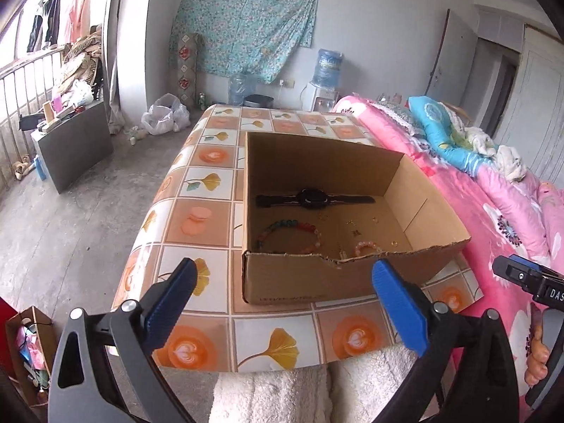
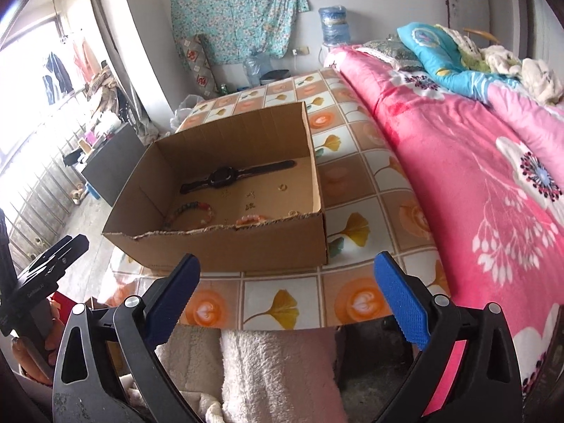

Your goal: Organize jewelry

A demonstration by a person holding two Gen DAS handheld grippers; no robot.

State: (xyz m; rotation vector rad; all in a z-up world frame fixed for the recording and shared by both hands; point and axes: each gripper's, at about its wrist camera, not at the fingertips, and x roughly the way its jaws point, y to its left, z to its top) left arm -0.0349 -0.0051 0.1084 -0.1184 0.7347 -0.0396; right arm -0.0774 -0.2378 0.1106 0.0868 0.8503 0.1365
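An open cardboard box stands on a table with a tile-pattern cloth. Inside lie a black watch, a multicoloured bead bracelet, a small pink bead bracelet and several tiny gold pieces. My left gripper is open and empty, just before the box's front wall. My right gripper is open and empty, near the table's front edge, right of the left gripper.
A bed with a pink flowered blanket runs along the table's right side. A white fluffy cloth lies below the table's front edge. A grey cabinet and clutter stand on the floor at left.
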